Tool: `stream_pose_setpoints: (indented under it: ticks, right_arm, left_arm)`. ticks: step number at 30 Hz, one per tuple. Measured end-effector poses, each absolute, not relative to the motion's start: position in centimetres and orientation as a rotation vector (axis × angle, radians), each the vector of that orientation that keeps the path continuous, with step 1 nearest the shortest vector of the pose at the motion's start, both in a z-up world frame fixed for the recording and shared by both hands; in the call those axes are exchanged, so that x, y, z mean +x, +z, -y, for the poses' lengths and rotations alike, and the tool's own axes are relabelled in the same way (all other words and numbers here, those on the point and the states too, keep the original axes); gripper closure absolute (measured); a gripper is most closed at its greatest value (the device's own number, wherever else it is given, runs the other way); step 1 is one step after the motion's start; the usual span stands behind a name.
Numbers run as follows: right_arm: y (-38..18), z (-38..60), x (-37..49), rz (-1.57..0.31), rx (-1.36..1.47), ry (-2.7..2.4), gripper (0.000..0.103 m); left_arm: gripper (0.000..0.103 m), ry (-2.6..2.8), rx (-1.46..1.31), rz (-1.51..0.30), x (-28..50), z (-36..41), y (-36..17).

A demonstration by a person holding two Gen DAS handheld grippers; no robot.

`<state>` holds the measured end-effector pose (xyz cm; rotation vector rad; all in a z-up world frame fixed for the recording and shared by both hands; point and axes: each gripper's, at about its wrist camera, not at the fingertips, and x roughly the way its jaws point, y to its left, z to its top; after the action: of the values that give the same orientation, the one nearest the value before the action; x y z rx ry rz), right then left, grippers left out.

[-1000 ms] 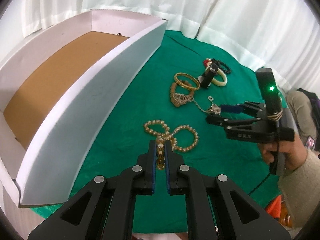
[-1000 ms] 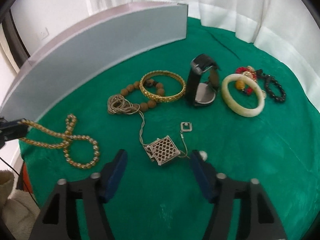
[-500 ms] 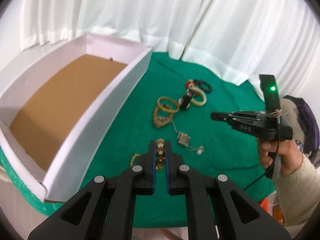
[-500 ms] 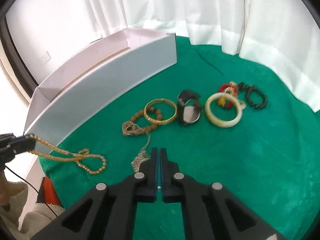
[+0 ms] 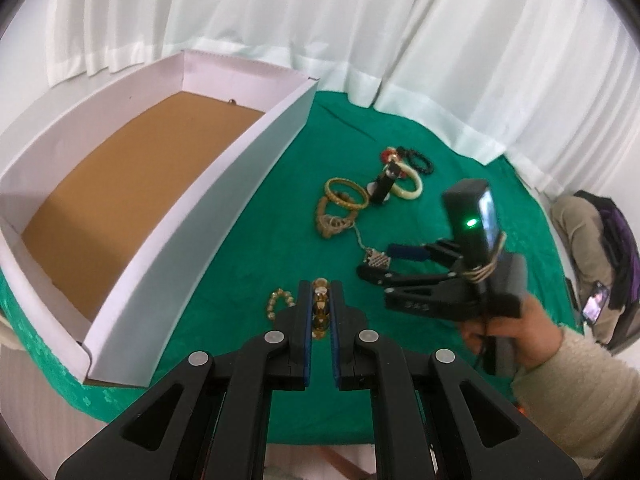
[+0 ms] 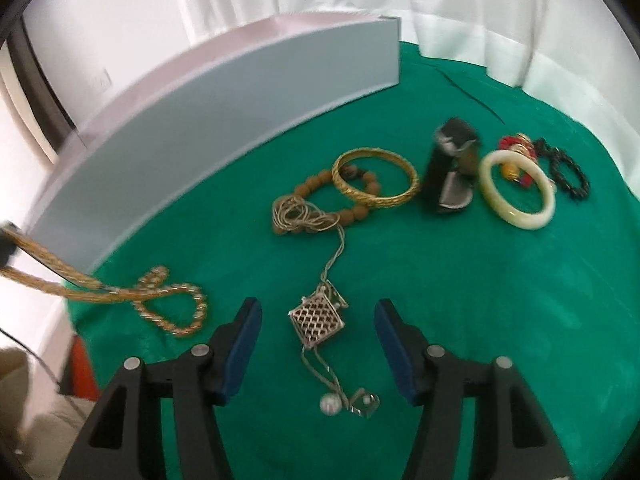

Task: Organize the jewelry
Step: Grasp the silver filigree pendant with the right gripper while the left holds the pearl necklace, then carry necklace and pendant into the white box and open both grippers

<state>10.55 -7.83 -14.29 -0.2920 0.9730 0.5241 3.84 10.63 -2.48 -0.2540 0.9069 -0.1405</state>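
Observation:
My left gripper is shut on a gold bead necklace. The necklace's free end trails as a loop on the green cloth, just right of the white box. My right gripper is low over the cloth and its jaws are opening. A square lattice pendant on a thin chain lies between the fingers, and the pads are clear of it. In the left wrist view that gripper is at the right, held by a hand.
Beyond the pendant lie a chain coil, wooden bead bracelet, gold bangle, black watch, cream bangle and black bead bracelet. The box floor is bare brown card. A bag sits off the table.
My left gripper rose with the necklace, pulling most of it off the cloth. My right gripper was shut and higher half a second ago; it now stands open, low around the pendant.

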Motion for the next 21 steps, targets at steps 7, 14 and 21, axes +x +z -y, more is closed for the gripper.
stream_pose_setpoints:
  ticks: [7,14,21]
  right_arm:
    - [-11.1,9.0,9.7,-0.954,-0.242,0.526,0.069]
    - [-0.8,8.8,7.7,-0.867,-0.135,0.637,0.069]
    - [8.0,3.5,7.7,-0.764,-0.13,0.765,0.069]
  left_arm:
    - [0.098,-0.173,-0.304,-0.894,3.7,-11.3,-0.5]
    - [0.098,-0.242,-0.356,-0.826,3.4,-12.3,5.7]
    - [0.098,-0.226,-0.344,-0.721,3.0,-15.6,12.7]
